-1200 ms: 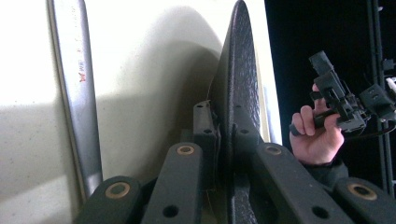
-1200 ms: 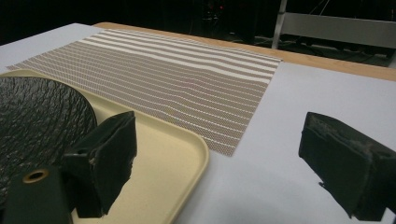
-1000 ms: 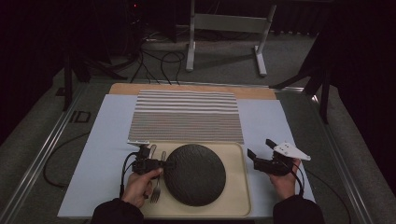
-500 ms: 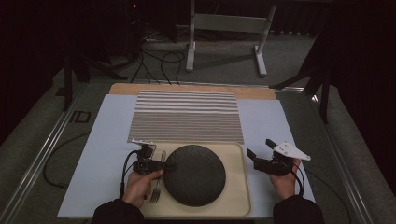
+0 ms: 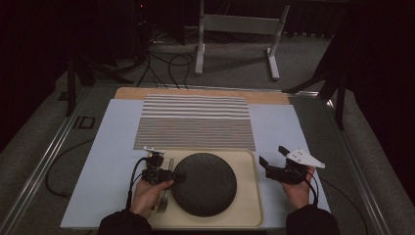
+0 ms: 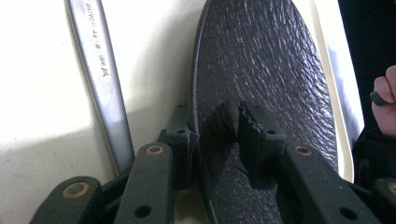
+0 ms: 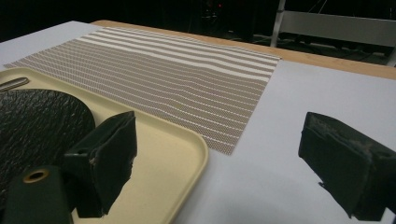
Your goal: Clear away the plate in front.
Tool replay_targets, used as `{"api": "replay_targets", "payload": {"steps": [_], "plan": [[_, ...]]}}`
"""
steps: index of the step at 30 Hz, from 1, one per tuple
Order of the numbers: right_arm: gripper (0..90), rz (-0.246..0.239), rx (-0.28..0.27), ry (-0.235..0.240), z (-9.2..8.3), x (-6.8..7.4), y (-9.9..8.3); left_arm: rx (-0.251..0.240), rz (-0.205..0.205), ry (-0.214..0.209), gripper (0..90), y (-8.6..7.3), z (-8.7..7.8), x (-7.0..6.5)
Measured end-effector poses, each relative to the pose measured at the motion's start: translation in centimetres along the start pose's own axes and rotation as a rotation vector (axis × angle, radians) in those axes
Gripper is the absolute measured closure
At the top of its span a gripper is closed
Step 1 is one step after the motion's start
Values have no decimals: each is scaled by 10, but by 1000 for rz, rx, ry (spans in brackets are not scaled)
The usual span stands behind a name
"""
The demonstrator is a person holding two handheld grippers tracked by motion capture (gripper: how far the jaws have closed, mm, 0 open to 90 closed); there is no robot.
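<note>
a round dark plate [image 5: 204,184] with a rough, pebbled surface lies on a smooth cream tray [image 5: 247,161], beside a shiny metal fork [image 5: 165,196]. the left gripper [image 5: 177,176] lies level at the plate's left rim; its jaws have just been opening and now straddle the edge, pads off it. the right gripper [image 5: 271,155] rests level beside the tray, jaws spread wide on nothing. a woven striped placemat [image 5: 195,121] lies beyond, on pale blue sheet.
</note>
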State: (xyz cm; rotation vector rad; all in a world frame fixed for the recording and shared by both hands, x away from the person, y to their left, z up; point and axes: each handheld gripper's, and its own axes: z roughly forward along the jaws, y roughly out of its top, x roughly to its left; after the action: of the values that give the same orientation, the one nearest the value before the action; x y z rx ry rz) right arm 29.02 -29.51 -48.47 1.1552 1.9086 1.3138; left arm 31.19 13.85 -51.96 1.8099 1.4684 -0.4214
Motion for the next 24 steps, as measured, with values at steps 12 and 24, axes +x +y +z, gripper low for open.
{"api": "replay_targets", "payload": {"steps": [12,24], "plan": [[116,0,2,1,0,0,0,22,78,55,629,2,1,-10],[116,0,3,-1,0,0,0,39,159,91,566,4,2,-16]]}}
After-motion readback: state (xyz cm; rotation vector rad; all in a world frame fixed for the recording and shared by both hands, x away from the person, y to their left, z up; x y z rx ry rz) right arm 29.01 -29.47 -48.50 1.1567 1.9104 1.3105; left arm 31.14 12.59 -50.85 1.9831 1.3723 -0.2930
